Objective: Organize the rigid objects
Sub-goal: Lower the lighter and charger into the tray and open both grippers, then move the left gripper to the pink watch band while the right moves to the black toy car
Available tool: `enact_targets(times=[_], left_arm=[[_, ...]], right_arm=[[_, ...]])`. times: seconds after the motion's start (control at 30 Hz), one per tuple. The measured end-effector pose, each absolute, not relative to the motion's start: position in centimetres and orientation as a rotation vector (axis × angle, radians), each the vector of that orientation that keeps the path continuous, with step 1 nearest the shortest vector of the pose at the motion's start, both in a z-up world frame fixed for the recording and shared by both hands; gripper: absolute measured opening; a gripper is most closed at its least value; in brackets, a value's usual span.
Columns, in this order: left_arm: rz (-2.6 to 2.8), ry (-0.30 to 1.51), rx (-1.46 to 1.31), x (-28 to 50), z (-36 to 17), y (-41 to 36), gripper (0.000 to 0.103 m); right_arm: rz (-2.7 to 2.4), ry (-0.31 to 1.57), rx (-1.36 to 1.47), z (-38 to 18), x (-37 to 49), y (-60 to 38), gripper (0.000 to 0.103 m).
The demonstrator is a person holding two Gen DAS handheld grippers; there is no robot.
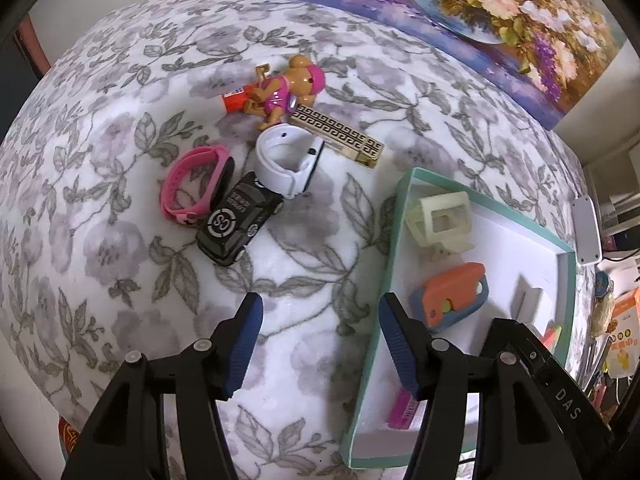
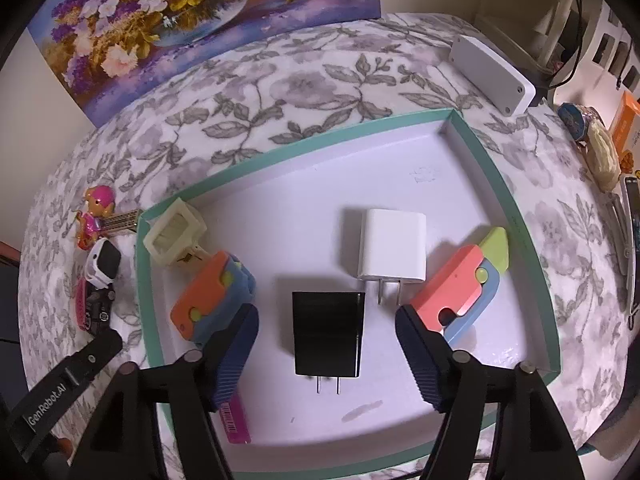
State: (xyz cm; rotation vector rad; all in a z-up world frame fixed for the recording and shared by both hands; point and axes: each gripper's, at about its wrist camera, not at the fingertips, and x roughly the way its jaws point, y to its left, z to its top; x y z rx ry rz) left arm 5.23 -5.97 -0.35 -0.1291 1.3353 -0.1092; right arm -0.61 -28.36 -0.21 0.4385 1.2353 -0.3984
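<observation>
With both grippers' fingers apart and empty, the left gripper is best lowered squarely over the toy car, clear of the pink band.

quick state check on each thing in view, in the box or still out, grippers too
black charger: in box, flat, between open fingers
white charger: in box
toy car: out on cloth
white watch: out, leaning on car
left gripper: open, empty
right gripper: open

The cloth looks soft and matt. The black charger is glossy plastic; the white charger smooth, matt plastic. The tray looks like cardboard.
</observation>
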Motion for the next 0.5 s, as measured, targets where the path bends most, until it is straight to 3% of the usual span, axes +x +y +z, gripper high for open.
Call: enact_targets(times=[0.1, 0.17, 0.33, 0.4, 0.5], left_arm=[[-0.098, 1.333, -0.119, 5.27, -0.50, -5.85, 0.067], [-0.093, 1.330, -0.117, 5.24, -0.50, -5.69, 0.078], [-0.065, 1.321, -0.092, 5.50, -0.75, -5.76, 0.084], [-0.046, 1.319, -0.082, 5.52, -0.85, -5.63, 0.085], [-0.020, 1.320, -0.097, 5.57, -0.95, -5.03, 0.085]], right_arm=[[-0.406, 1.245, 0.434, -0.45, -0.58, -28.41, 0.079], [-0.410, 1.248, 0.427, -0.51, -0.56, -28.31, 0.082], [-0.416, 1.247, 0.404, -0.43, -0.46, -28.14, 0.092], [-0.421, 1.246, 0.397, -0.44, -0.43, -28.16, 0.103], [-0.435, 1.245, 0.382, -0.45, -0.42, -28.27, 0.103]])
